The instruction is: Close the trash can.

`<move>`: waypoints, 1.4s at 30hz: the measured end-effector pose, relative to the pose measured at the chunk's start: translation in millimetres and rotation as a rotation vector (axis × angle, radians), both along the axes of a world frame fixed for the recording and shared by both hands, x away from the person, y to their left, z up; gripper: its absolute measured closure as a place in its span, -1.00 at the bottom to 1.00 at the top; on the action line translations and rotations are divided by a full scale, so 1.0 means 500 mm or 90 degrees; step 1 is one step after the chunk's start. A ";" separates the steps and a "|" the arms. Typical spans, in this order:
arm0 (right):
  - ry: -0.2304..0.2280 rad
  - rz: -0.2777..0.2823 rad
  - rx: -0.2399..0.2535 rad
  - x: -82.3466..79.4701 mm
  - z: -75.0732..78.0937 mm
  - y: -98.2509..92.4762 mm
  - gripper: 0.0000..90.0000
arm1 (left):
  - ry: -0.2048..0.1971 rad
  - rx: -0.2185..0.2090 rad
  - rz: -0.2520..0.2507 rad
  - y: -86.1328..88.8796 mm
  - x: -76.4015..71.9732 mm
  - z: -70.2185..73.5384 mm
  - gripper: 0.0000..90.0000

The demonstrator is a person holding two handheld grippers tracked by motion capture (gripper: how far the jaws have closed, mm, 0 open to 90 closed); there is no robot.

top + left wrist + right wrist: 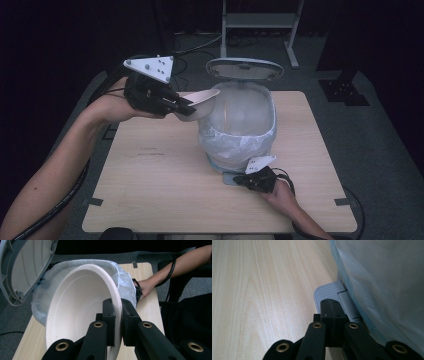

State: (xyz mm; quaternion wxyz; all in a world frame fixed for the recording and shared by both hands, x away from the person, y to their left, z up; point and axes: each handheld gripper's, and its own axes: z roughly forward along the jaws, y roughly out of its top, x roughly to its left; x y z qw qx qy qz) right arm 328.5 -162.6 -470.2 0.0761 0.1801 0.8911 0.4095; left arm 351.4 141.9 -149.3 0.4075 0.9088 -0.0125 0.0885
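The foam bowl (199, 104) was gripped by its rim in the clenched left gripper (184, 106) and held tilted at the left edge of the lined bin (240, 131), whose lid (245, 69) stood open. Further right, the pedal (329, 292) was pressed down by the right gripper (331, 307), its jaws clamped together on nothing. If that pressure were eased, the lid could be dropped onto the bowl, or the bowl knocked outside by the liner's edge.

White foam bowl (75, 315) tilted on edge, beside lined bin (240, 135), lid (245, 69) raised

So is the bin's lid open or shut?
Open: the lid stands up behind the bin, and the right gripper presses its pedal.
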 end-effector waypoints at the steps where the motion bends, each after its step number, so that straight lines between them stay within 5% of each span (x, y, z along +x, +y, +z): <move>1: 0.000 0.000 0.000 0.000 0.000 0.000 1.00 | 0.001 0.000 -0.001 -0.002 0.001 0.000 0.86; 42: 0.000 0.002 0.001 0.001 0.000 0.000 1.00 | -0.001 0.000 -0.066 -0.136 0.027 -0.009 0.86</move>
